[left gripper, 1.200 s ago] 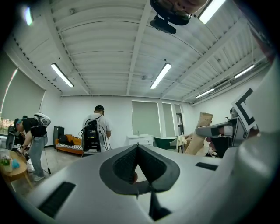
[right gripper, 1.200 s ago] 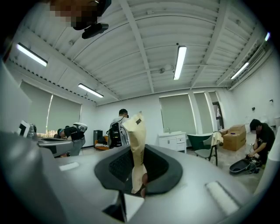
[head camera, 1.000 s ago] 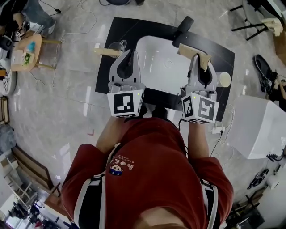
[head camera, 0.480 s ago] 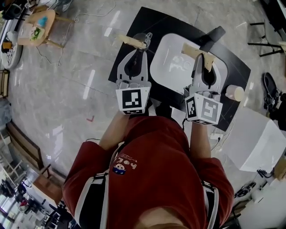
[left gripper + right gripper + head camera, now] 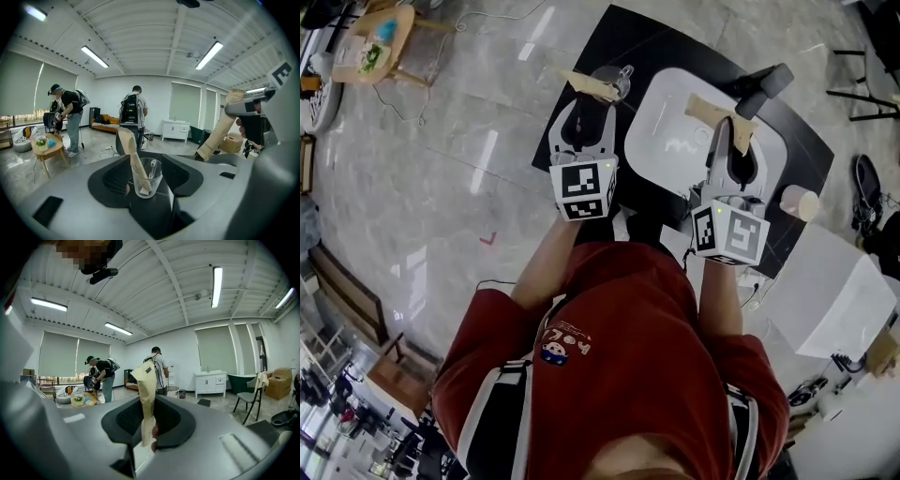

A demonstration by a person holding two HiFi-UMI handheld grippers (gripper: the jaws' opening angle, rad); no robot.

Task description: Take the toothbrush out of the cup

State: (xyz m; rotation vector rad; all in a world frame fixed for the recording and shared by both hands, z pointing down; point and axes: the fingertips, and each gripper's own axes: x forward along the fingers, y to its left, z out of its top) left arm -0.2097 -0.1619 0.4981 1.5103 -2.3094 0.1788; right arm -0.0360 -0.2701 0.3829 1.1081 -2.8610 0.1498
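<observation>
Left of the white basin (image 5: 670, 155), over the black counter (image 5: 581, 47), your left gripper (image 5: 146, 183) points away from you. Its marker cube (image 5: 584, 190) faces up at the head camera. Forearm straight out from the red shirt (image 5: 628, 356).

Jaws clenched on the glass cup (image 5: 151, 169), one pad against each side. Cup upright. A wrapped toothbrush (image 5: 132, 152) stands in it, foot at the cup's bottom and top leaning left, clear above the rim.

Over the basin's near right part, your right gripper (image 5: 149, 432) runs parallel to the left one, forearm likewise straight. Jaws pinched shut on the lower end of a second wrapped toothbrush (image 5: 146, 394). This one is out of the cup and rises nearly upright from the pads.

Head view: gives the layout only. Both grippers sit side by side, with the black faucet (image 5: 764, 84) at the basin's far right corner. The cup reads as a small glint just left of the basin rim.

Left gripper view: shows the cup's contents. Your right gripper's body appears at the frame's right edge, its toothbrush slanting down-left.

Both gripper views: show the room beyond the basin, with two people wearing backpacks (image 5: 133, 110). A low wooden table (image 5: 47, 144) shows in the left gripper view.
</observation>
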